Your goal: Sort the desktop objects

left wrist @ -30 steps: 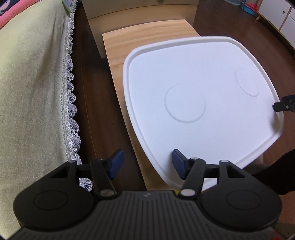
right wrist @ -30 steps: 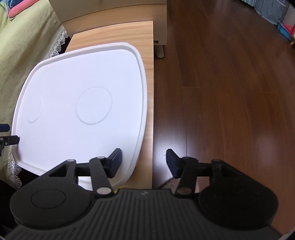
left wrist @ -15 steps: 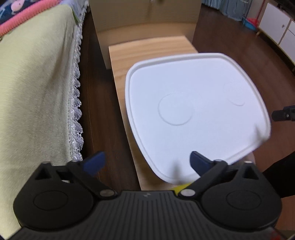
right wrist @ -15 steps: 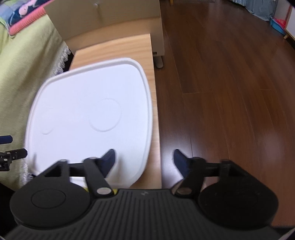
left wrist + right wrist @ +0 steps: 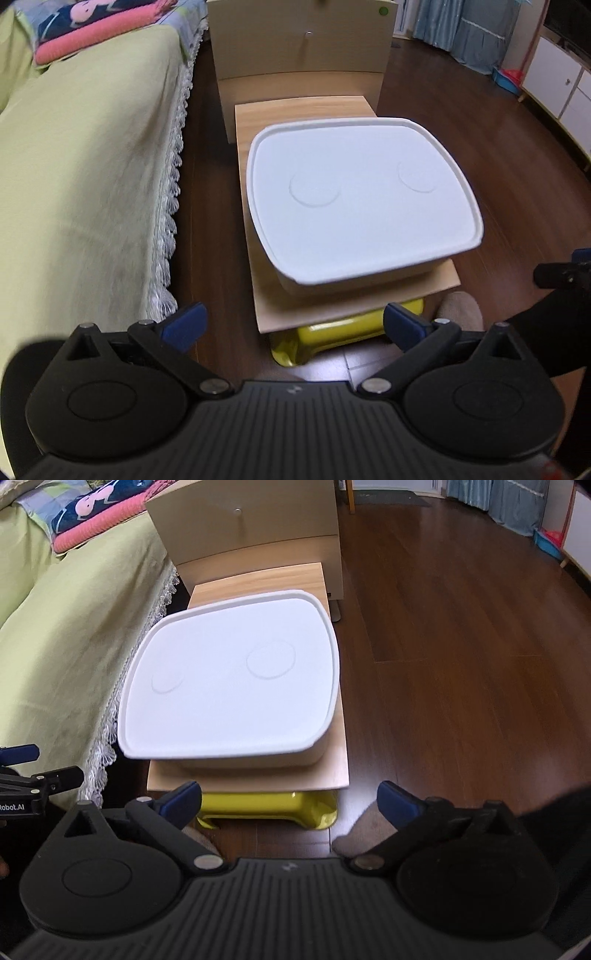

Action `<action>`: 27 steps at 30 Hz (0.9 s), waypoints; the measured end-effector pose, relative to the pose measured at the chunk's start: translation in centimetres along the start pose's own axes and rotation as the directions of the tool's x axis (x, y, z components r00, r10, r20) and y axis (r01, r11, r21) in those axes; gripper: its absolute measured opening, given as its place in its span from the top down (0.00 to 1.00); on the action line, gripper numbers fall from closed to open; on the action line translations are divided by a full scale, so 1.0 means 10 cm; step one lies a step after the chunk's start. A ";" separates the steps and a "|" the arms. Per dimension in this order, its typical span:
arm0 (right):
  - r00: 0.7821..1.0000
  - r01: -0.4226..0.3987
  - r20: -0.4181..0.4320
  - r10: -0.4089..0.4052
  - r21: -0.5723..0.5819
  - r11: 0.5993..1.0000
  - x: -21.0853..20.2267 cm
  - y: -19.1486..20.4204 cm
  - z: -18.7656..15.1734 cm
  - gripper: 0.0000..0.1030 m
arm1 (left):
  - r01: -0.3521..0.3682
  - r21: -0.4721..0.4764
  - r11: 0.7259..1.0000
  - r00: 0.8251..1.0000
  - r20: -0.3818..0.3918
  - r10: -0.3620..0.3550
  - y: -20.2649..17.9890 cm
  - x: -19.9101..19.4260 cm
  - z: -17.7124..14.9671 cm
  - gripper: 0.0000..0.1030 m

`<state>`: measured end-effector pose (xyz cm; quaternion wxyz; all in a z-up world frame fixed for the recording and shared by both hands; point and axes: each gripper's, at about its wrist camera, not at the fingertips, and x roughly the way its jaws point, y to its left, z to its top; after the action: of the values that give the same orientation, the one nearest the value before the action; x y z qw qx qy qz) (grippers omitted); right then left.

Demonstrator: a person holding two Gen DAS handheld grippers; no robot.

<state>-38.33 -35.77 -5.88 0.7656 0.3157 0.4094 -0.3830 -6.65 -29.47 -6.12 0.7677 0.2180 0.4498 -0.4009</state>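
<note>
A white storage box with its lid [image 5: 362, 206] on sits on a light wooden board [image 5: 264, 306] that rests on a yellow stool [image 5: 332, 332]. My left gripper [image 5: 293, 323] hovers above and in front of the box's near left corner, open wide and holding nothing. In the right wrist view the same box [image 5: 236, 686] lies ahead of my right gripper [image 5: 291, 799]. That gripper's jaws are opening, with nothing between them. Neither gripper touches the box. Each gripper's tip shows at the edge of the other's view.
A bed with a green cover and lace fringe [image 5: 92, 184] runs along the left. A pale wooden cabinet [image 5: 295, 48] stands right behind the board. Dark wooden floor [image 5: 461, 664] spreads out to the right. A dark sleeve [image 5: 546, 332] shows at the right edge.
Both grippers have opened wider and pulled back and up from the lid's near corners. The whole box, the board and the yellow stool have come into view.
</note>
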 end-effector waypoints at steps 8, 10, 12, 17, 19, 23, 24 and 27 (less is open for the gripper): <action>0.999 0.038 -0.014 -0.038 -0.022 0.999 -0.18 0.21 -0.27 0.01 | 0.023 -0.021 0.999 1.000 -0.002 -0.023 -0.10 -0.17 -0.27 0.01; 0.999 0.042 -0.018 -0.042 -0.032 0.999 -0.18 0.27 -0.32 0.01 | 0.013 -0.017 1.000 1.000 0.000 -0.013 -0.13 -0.18 -0.31 0.01; 0.998 0.054 -0.021 -0.055 -0.044 0.998 -0.18 0.32 -0.36 0.01 | 0.010 -0.008 1.000 1.000 -0.002 -0.010 -0.16 -0.18 -0.36 0.01; 0.998 0.057 -0.027 -0.059 -0.048 0.997 -0.17 0.38 -0.42 0.01 | 0.012 -0.004 1.000 1.000 -0.010 -0.012 -0.20 -0.18 -0.41 0.01; 0.998 0.053 -0.031 -0.055 -0.047 0.997 -0.16 0.39 -0.42 0.01 | 0.008 -0.005 1.000 1.000 -0.009 -0.008 -0.20 -0.18 -0.40 0.01; 0.998 0.053 -0.036 -0.055 -0.049 0.997 -0.13 0.41 -0.42 0.01 | 0.012 -0.018 1.000 1.000 -0.014 -0.012 -0.19 -0.14 -0.40 0.01; 0.998 0.053 -0.035 -0.055 -0.048 0.997 -0.13 0.41 -0.42 0.01 | 0.012 -0.021 1.000 1.000 -0.016 -0.013 -0.18 -0.13 -0.40 0.01; 0.999 0.046 -0.025 -0.048 -0.042 0.998 -0.12 0.42 -0.40 0.01 | 0.011 -0.028 1.000 1.000 -0.015 -0.012 -0.17 -0.13 -0.39 0.01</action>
<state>-36.82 -30.06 -6.00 0.7573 0.2952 0.4343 -0.3883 -10.38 -27.19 -6.93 0.7650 0.2076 0.4623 -0.3974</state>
